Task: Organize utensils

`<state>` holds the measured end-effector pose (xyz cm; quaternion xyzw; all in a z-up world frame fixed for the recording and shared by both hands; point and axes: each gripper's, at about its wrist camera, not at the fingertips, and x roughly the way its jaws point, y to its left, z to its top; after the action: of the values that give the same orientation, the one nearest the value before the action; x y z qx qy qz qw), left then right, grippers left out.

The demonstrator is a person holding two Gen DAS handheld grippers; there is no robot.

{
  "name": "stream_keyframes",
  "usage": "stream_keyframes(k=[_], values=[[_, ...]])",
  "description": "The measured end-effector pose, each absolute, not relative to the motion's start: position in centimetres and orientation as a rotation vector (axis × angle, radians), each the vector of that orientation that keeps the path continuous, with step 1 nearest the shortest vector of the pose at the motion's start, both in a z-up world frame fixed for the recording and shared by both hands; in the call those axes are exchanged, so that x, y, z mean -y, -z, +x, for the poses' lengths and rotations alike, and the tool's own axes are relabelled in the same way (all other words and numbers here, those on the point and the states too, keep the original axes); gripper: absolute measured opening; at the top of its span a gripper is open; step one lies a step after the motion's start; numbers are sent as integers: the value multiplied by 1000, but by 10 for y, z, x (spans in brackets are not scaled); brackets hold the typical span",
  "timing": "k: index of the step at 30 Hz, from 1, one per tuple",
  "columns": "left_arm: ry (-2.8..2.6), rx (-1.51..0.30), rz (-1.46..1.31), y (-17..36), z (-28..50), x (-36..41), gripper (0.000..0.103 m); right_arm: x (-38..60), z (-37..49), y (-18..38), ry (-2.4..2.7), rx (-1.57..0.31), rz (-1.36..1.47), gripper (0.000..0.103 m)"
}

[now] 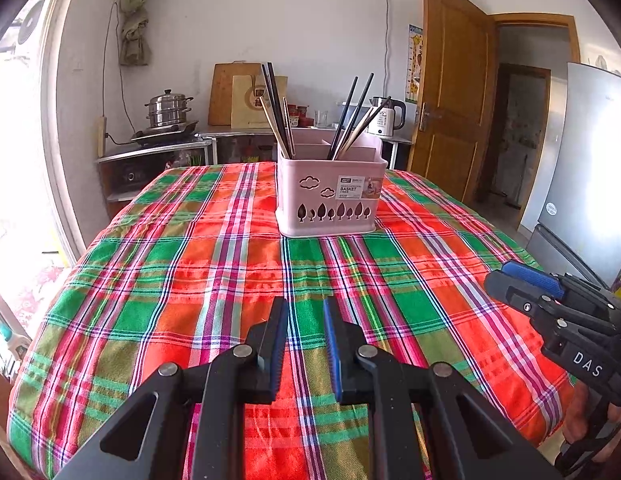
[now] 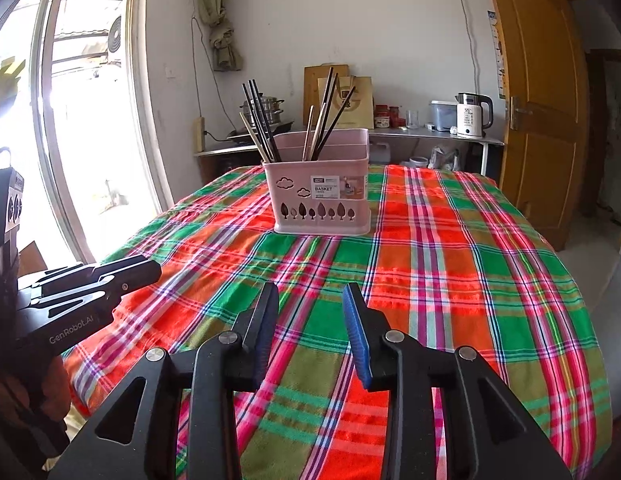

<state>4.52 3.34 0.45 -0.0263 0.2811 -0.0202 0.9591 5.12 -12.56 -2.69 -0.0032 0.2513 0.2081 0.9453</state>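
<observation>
A pink utensil basket (image 1: 330, 200) (image 2: 318, 200) stands upright on the far half of the plaid tablecloth (image 1: 214, 280) (image 2: 450, 264). Black and pale wooden chopsticks lean in two of its compartments, one bunch on the left (image 1: 276, 116) (image 2: 258, 124) and one on the right (image 1: 356, 120) (image 2: 324, 120). My left gripper (image 1: 304, 312) hovers over the near part of the cloth, its jaws a narrow gap apart with nothing between them. My right gripper (image 2: 310, 296) is beside it, open wider and empty. In each wrist view the other gripper (image 1: 506, 278) (image 2: 146, 270) shows at the edge.
Behind the table runs a steel counter with a steamer pot (image 1: 168, 110), wooden boards (image 1: 234, 92) and a white kettle (image 1: 386, 116). A wooden door (image 1: 450, 92) stands open at the right, next to a grey fridge (image 1: 582, 160). A bright window (image 2: 82, 120) fills the left.
</observation>
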Motion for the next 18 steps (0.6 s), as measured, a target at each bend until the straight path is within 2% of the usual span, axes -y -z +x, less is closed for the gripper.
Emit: stream_keyframes(k=[18], values=[[27,-554,-37,-4,44,-28,17,122,50,26,-426,-508,-11,34]])
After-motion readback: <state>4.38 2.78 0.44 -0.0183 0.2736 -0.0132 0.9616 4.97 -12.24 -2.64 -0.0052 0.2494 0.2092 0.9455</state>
